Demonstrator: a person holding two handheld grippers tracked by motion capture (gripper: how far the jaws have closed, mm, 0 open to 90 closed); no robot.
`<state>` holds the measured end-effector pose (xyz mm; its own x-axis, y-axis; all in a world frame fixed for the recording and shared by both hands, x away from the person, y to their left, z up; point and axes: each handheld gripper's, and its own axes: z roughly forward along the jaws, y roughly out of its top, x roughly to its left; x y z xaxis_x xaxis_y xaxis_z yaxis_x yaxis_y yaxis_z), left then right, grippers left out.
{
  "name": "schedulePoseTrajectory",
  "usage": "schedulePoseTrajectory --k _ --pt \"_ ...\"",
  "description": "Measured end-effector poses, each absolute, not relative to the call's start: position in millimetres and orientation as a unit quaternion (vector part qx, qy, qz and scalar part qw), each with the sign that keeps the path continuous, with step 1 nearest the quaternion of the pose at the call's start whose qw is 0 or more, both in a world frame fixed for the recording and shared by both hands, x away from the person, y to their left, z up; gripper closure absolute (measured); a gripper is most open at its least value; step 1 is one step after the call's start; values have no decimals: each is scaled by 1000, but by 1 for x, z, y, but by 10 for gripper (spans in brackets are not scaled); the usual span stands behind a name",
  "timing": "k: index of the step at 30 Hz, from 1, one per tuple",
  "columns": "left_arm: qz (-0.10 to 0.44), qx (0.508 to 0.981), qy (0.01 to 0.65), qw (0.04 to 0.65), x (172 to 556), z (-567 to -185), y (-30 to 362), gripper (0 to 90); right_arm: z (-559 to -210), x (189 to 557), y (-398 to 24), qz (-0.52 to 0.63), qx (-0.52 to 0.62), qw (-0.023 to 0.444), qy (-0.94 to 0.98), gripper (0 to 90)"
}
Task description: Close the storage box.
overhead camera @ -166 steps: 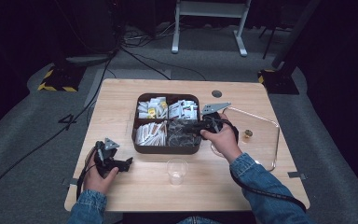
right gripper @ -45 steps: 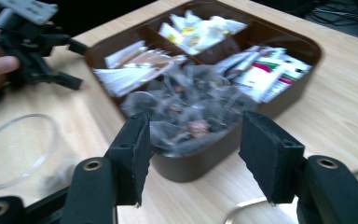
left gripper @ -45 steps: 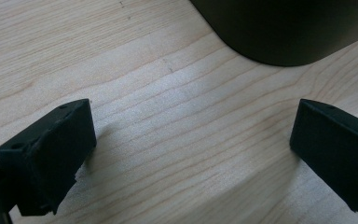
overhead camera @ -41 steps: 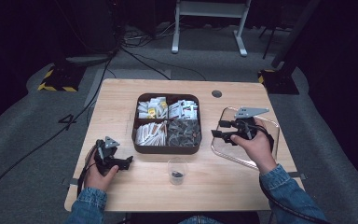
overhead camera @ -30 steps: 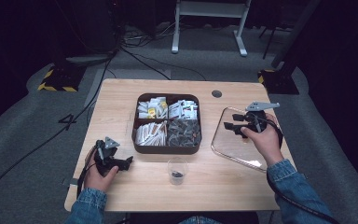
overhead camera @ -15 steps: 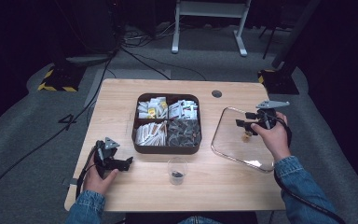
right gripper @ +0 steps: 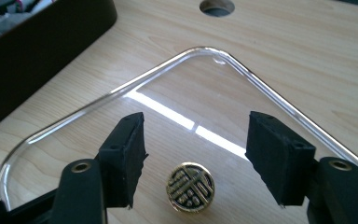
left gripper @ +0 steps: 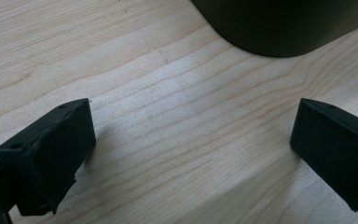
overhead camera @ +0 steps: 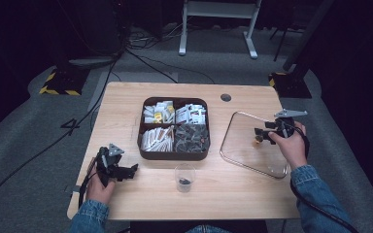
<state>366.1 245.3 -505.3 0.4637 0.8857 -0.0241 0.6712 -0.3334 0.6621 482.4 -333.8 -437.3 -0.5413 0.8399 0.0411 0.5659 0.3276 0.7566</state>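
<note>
A clear glass lid (overhead camera: 252, 145) lies flat on the table's right side, with a round gold knob (right gripper: 190, 186) (overhead camera: 256, 142) at its centre. My right gripper (overhead camera: 263, 136) (right gripper: 193, 156) hovers over the lid, open, its jaws on either side of the knob and apart from it. A dark brown tray (overhead camera: 141, 141) with four compartments of packets sits mid-table. In front of it stands a small clear cup (overhead camera: 185, 177) with something dark at its bottom. My left gripper (overhead camera: 126, 171) (left gripper: 191, 149) rests open on bare wood at the front left, below the tray's corner (left gripper: 279, 28).
A round cable hole (overhead camera: 226, 97) (right gripper: 216, 6) is in the tabletop behind the lid. The wooden table (overhead camera: 126, 107) has bare wood left of the tray and along the front edge. Cables and a stand's feet lie on the grey floor beyond.
My right gripper left the tray, swung right over the glass lid and settled around its knob. The cup now holds a dark item. The left gripper has not moved.
</note>
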Motion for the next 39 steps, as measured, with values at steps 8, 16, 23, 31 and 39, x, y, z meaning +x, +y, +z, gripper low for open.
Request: schedulePoseTrajectory --k 8,16,23,31,39 --pt "170 801 482 312 365 -506 247 4 -455 480 -341 363 455 169 795 401" --pt "172 800 483 312 365 -506 247 3 -469 478 -338 352 454 154 804 444" --pt "172 800 484 311 365 -506 246 2 -480 479 -337 340 458 148 808 482" --pt "173 800 483 311 365 -506 246 1 -485 479 -335 332 448 154 816 583" --pt "172 800 483 312 365 -506 246 0 -485 478 -333 329 446 160 817 589"
